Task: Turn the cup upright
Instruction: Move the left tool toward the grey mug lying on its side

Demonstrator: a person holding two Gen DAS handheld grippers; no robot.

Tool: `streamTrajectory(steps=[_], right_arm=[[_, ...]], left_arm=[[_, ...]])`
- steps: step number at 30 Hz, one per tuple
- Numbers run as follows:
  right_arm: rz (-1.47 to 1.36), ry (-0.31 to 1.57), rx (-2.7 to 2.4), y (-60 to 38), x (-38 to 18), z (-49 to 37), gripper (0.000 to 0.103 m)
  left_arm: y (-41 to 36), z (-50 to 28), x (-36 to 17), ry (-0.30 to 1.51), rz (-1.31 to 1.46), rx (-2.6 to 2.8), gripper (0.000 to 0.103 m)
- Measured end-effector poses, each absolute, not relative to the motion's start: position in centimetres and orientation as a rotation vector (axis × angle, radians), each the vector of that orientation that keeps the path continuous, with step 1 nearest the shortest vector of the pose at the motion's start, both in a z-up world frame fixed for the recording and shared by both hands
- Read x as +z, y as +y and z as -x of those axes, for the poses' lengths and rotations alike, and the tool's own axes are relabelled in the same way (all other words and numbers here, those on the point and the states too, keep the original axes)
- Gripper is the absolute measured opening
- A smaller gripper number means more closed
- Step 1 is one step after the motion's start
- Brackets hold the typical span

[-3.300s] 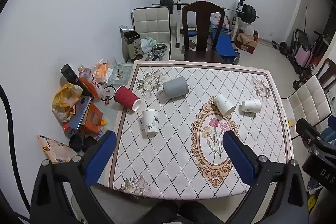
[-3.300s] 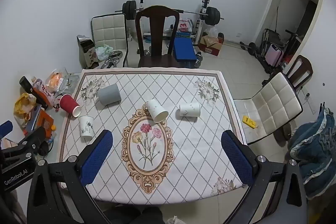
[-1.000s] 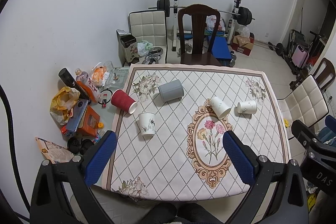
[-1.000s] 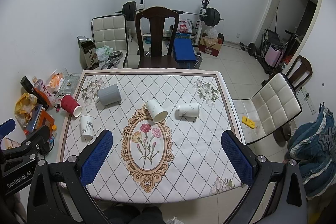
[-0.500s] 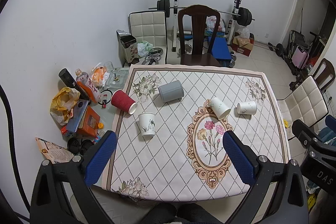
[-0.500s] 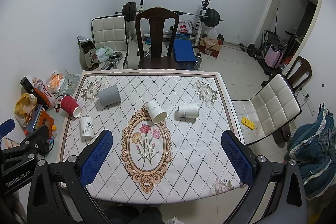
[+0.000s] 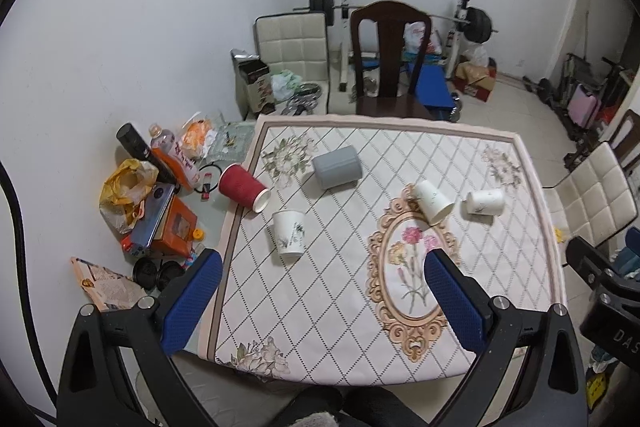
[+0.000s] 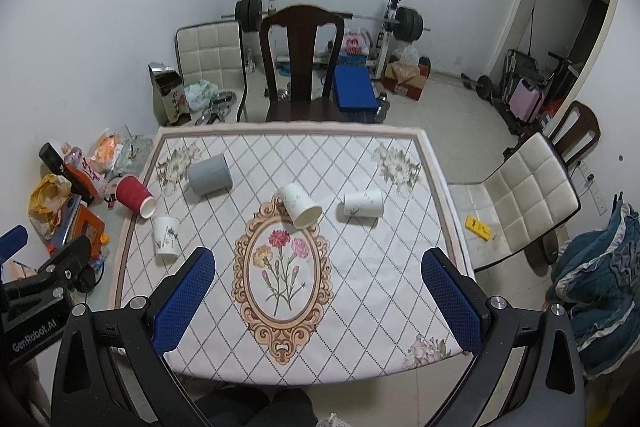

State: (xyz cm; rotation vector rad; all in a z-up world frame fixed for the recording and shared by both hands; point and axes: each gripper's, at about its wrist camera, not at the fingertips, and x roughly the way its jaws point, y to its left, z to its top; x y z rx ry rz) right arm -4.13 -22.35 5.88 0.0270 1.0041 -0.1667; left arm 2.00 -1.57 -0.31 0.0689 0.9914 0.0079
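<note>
Since a second ago almost nothing has shifted: both tools still hang high over the near edge of the counter, and every cup lies where it lay; over the last few seconds the left view has only drawn back a little, so the cups look slightly smaller.

Five cups lie on the counter [image 8: 436, 187], which is covered by a diamond-patterned cloth with a flower medallion. From left to right: one red paper cup [image 7: 243, 185] on its side at the left edge, its mouth pointing onto the cloth; one white printed paper cup [image 7: 289, 233] just right of and nearer than the red one, its narrow base toward the camera; one grey ribbed cup [image 7: 337, 167] on its side farther back, beside a corner flower print. Then two more white paper cups: one [image 8: 299, 205] tipped over at the top of the medallion frame with its mouth facing the near side, and one [image 8: 363, 204] lying on its side to the right, apart from it.

The left tool [image 7: 318, 297] has its blue pads spread wide with nothing between them, touching nothing. The right tool [image 8: 318, 295] is likewise spread wide, empty, well above the cloth.

A dark wooden chair [image 8: 302, 63] stands at the far side.
</note>
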Motion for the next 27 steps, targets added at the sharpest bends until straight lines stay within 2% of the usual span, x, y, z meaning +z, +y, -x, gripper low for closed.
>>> streamTrajectory(steps=[6,19,27], right_arm=[[-0.023,1.131,-0.157,-23.8,0.0,-0.2,0.103],[-0.034,1.413,-0.118,-23.6,-17.6,-7.4,0.103],[-0.040,1.540,-0.128,-21.7,-24.1,-12.2,0.103]], left_arm=[[-0.9,-4.3,-5.9,1.080,-0.084,0.075,0.103],[0.3,-10.7,-16.2,1.240,-0.155,0.123,0.103],[0.7,-18.1,-20.8,1.311,-0.247,0.076,0.103]])
